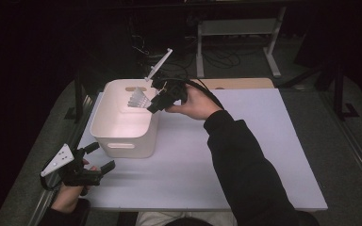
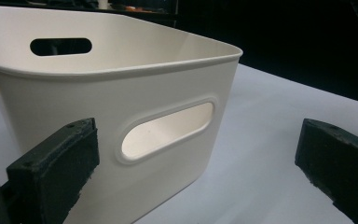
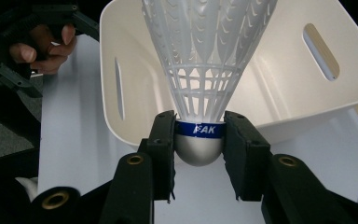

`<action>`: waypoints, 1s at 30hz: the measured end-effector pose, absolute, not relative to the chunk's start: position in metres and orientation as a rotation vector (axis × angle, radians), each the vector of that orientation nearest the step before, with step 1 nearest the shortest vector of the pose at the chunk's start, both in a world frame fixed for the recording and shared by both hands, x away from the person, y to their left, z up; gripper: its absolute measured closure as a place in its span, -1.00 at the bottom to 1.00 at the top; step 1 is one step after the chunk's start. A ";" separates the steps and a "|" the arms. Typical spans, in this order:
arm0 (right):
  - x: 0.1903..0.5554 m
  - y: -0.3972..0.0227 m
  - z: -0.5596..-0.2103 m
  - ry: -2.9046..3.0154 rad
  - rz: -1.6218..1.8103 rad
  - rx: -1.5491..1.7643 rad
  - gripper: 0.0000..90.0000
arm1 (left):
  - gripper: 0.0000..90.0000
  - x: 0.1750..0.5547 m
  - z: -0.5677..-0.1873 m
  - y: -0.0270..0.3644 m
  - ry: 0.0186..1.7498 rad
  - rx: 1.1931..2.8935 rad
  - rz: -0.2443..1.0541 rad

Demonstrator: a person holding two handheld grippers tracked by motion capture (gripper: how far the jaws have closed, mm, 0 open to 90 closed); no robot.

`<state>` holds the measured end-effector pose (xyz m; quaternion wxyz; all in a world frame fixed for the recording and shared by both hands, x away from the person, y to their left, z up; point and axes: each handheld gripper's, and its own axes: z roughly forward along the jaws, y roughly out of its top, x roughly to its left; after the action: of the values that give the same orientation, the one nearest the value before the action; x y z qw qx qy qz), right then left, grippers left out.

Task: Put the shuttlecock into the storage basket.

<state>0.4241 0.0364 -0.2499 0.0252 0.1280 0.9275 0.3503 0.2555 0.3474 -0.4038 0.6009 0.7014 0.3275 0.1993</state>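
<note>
High view: shuttlecock (image 1: pixel 138 99) above bin (image 1: pixel 122 147)

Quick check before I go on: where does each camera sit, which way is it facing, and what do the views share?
High view: above the person's side, looking forward and down on the table; forearms and both tongs show.
Left gripper view: on the left tongs, low, facing the white bin; open black jaws show.
Right gripper view: on the right tongs, facing the bin's opening; jaws clamp the shuttlecock.
Shared: every view shows the bin.
</note>
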 end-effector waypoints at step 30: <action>0.421 0.073 -0.267 2.931 1.074 0.328 0.42 | -1.00 0.256 -0.404 0.348 0.755 1.629 0.463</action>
<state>0.4213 0.0728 -0.2674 0.0017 0.1047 0.9338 0.3421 0.2557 0.3475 -0.4038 0.6002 0.7028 0.3256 0.1999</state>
